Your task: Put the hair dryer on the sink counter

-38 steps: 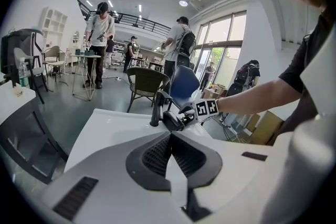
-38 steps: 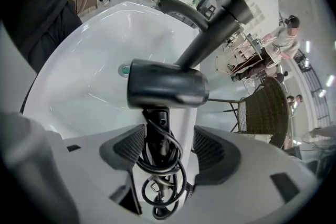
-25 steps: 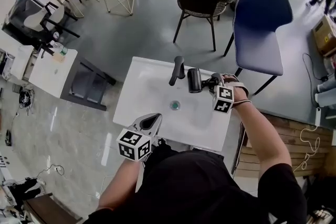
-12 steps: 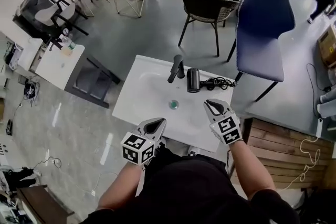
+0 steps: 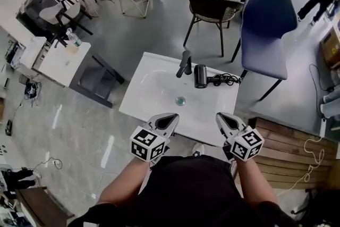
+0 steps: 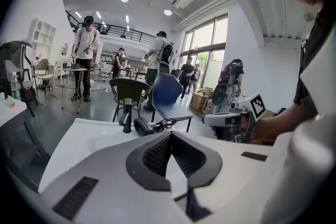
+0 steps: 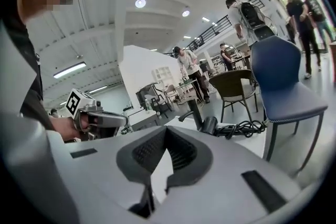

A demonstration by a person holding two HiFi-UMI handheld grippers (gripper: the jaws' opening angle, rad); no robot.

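Dryer at sink counter far edge; left hand-held gripper & right hand-held gripper closed, empty, near edge.

One white rectangular sink counter carries one black metal faucet, one black hair dryer and one green round drain. At twelve o'clock stand two chairs: one dark wicker chair and one blue padded chair. Two grey grippers: the left gripper and the right gripper.

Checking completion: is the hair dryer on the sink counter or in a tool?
On the counter: the hair dryer lies beside the faucet, cord bunched alongside; left tool and right tool are shut, empty.
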